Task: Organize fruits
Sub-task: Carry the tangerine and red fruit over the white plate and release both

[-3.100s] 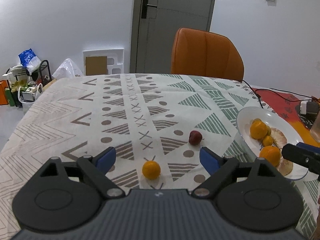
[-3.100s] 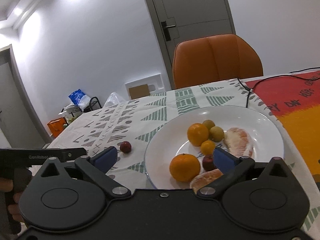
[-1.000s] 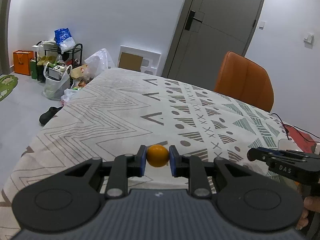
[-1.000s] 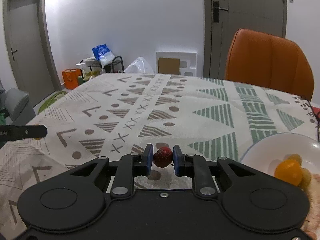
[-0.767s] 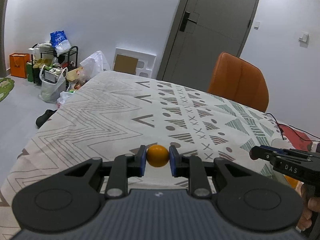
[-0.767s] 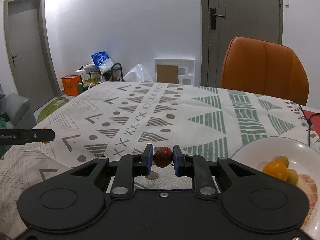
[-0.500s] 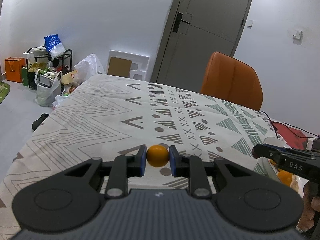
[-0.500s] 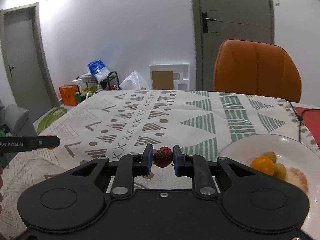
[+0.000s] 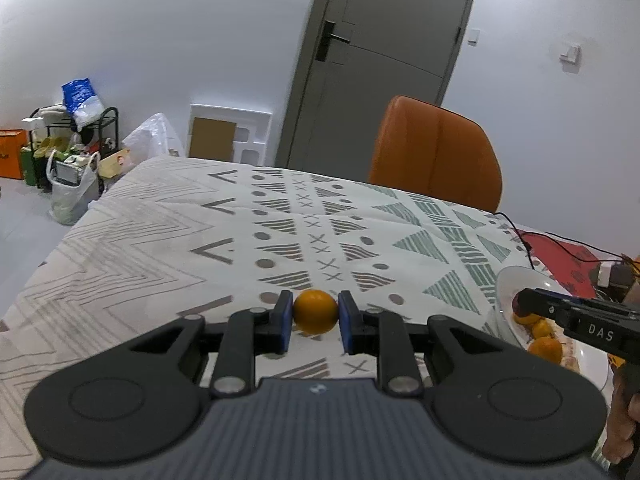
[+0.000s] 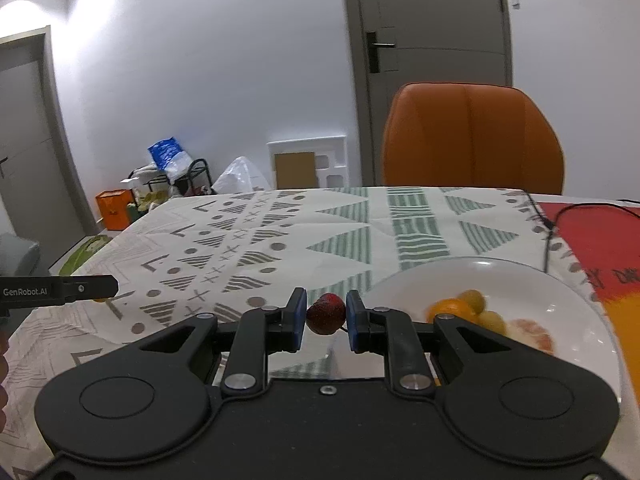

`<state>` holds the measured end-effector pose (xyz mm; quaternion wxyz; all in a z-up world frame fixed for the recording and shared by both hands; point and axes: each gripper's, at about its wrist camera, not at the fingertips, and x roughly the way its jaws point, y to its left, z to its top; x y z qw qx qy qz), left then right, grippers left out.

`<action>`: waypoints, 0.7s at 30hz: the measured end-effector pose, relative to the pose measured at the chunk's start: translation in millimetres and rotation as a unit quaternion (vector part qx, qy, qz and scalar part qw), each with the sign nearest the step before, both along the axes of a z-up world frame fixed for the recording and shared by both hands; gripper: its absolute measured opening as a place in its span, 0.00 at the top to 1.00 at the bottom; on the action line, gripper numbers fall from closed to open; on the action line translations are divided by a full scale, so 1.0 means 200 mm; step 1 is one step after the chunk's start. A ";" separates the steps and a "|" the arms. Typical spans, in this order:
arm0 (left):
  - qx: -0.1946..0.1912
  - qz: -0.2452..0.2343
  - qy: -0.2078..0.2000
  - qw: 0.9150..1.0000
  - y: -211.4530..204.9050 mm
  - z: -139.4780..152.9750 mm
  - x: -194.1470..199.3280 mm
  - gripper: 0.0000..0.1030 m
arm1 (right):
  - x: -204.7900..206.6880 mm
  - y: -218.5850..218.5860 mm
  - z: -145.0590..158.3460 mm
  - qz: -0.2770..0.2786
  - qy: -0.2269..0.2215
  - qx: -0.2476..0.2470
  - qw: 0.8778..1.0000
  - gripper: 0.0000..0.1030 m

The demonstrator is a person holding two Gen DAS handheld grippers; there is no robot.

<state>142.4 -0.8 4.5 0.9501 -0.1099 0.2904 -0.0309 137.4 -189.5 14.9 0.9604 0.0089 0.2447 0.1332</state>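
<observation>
My left gripper (image 9: 315,317) is shut on a small orange (image 9: 315,316) and holds it above the patterned tablecloth (image 9: 248,240). My right gripper (image 10: 326,316) is shut on a small dark red fruit (image 10: 326,313), held just left of the white plate (image 10: 576,320). The plate holds oranges (image 10: 448,309), small green-yellow fruits (image 10: 474,300) and peeled citrus pieces (image 10: 530,334). In the left wrist view the plate (image 9: 508,284) is at the right, and the right gripper (image 9: 520,305) is over its near rim with the red fruit at its tip.
An orange chair (image 9: 436,156) stands behind the table. A black cable (image 10: 552,220) runs over a red and orange mat (image 10: 600,240) at the right. Bags and a rack (image 9: 72,136) sit on the floor at the left.
Both grippers have kept their fruits and swung right toward the plate. The plate now looks larger and nearer in both views.
</observation>
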 end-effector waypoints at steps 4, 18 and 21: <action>0.002 -0.014 -0.002 1.000 -0.07 0.01 0.02 0.78 | -0.01 -0.07 0.00 -0.016 0.001 0.004 1.000 0.81; 0.011 -0.046 -0.003 0.999 -0.24 0.02 0.06 0.78 | -0.07 -0.35 -0.05 -0.076 0.005 0.022 0.997 0.68; 0.012 -0.054 -0.004 0.998 -0.29 0.02 0.07 0.78 | -0.09 -0.39 -0.06 -0.078 0.008 0.025 0.997 0.68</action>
